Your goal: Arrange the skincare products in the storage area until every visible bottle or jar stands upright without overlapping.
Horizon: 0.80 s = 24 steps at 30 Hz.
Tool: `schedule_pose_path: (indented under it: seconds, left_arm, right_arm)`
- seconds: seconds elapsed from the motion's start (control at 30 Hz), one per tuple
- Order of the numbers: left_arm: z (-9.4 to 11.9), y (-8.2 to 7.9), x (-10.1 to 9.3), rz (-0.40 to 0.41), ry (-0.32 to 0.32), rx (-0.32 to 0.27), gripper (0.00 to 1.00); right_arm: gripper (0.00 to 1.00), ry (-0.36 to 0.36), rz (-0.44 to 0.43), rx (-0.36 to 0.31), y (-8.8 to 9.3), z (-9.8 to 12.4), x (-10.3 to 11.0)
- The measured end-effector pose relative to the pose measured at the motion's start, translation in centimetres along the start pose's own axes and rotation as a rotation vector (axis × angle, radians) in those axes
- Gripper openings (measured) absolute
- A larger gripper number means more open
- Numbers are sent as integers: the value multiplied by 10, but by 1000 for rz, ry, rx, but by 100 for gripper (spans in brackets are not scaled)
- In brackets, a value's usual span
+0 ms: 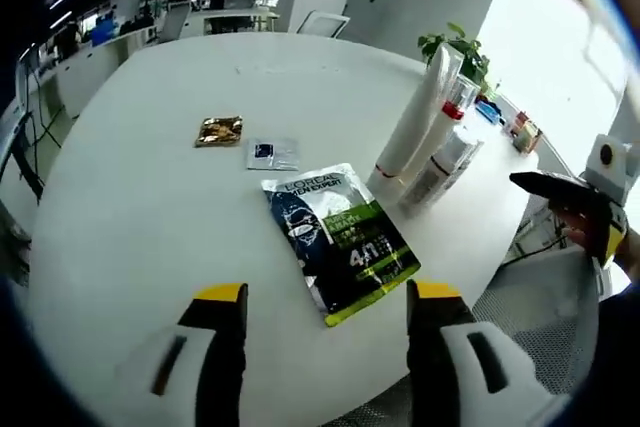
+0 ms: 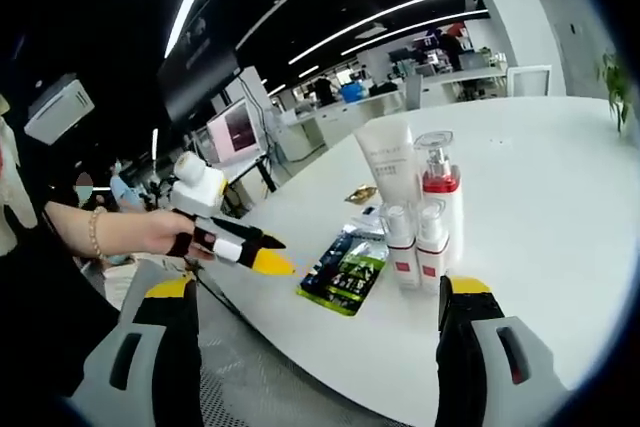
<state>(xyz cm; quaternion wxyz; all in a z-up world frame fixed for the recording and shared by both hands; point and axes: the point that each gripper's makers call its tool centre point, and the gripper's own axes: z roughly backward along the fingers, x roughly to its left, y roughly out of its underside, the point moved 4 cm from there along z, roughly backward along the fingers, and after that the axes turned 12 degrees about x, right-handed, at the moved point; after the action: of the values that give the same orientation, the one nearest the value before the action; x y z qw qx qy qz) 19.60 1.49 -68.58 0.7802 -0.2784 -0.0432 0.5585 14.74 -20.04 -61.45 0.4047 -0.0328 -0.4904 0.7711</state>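
Left gripper view: our left gripper (image 1: 325, 297) hovers, jaws wide, empty, over the white tabletop (image 1: 130, 197); a green-black sachet (image 1: 340, 240) lies flat just ahead, bottles (image 1: 432, 127) standing beyond.

Right gripper view: right gripper (image 2: 320, 292) jaws wide, empty; bottles upright, clustered, sachet beside them.

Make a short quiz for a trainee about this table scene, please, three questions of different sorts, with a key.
1. True or false: the white tube stands upright next to the pump bottle.
2. Which item lies flat on the white table, closest to the left tool?
A. the green and black sachet
B. a glass jar
C. a comb
3. Fill in: the small crumpled packet is ____ in colour.

Key: 1 true; 2 A; 3 gold.
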Motion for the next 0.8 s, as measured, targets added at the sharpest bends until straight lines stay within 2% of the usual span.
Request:
schedule_pose_path:
  seconds: [0.3, 0.53, 0.8]
  left_arm:
    - [21, 14, -6, -12, 9, -25, 70]
    - [43, 17, -12, 10, 25, -81, 71]
    - [65, 26, -9, 32, 16, -113, 74]
  right_arm:
    - [100, -12, 25, -2, -1, 1, 5]
    - [100, -12, 29, -1, -2, 2, 7]
    - [100, -9, 32, -7, -2, 4, 8]
